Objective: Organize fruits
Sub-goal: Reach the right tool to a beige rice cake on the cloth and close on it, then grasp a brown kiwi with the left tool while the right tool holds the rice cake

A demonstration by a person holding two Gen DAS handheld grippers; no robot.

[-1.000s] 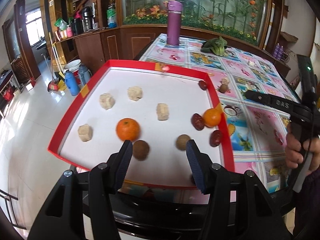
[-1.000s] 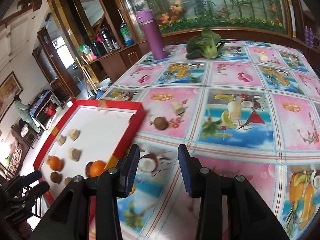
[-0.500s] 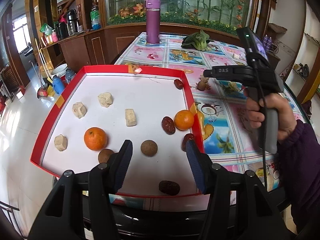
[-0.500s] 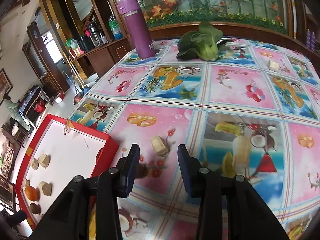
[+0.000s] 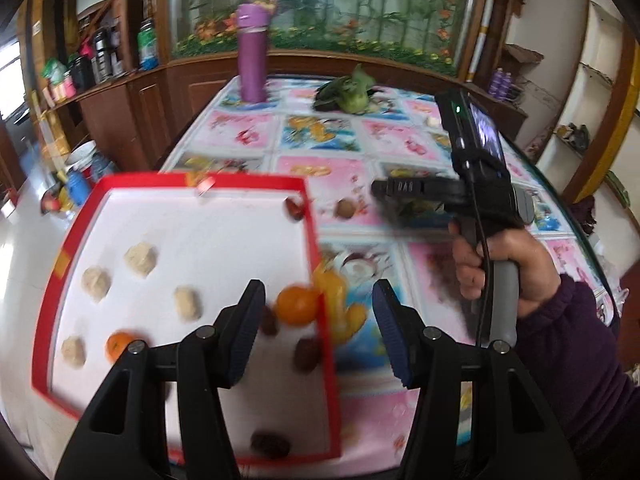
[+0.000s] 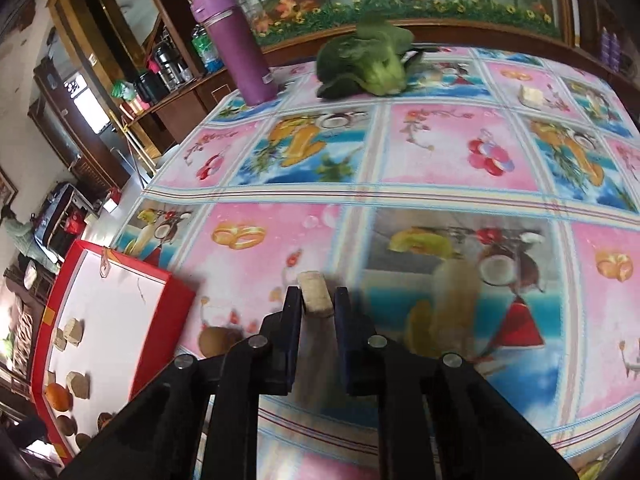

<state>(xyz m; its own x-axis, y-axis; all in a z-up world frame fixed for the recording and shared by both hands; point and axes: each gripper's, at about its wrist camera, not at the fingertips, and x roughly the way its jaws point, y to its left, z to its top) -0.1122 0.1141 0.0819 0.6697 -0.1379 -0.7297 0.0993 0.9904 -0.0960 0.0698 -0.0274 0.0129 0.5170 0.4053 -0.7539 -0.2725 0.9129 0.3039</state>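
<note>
Right gripper (image 6: 317,304) now farther out over desk (image 6: 460,160), jaws narrowed from wide open onto pale tan block (image 6: 316,294), formerly lying loose ahead. Left gripper (image 5: 318,334) swung rightward: red tray (image 5: 320,256) shifted left in view, jaws open as before. Hand (image 5: 506,266) on right gripper's handle now nearer, larger in left view.

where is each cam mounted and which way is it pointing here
Left wrist: sits behind the left gripper, jaws open, looking down over the red tray and tablecloth; the person's hand holding the right gripper shows at right.
Right wrist: sits behind the right gripper, looking across the tablecloth toward the purple bottle; its jaws are closed on a beige cube.
Shared: the red tray, the purple bottle and the leafy greens.
</note>
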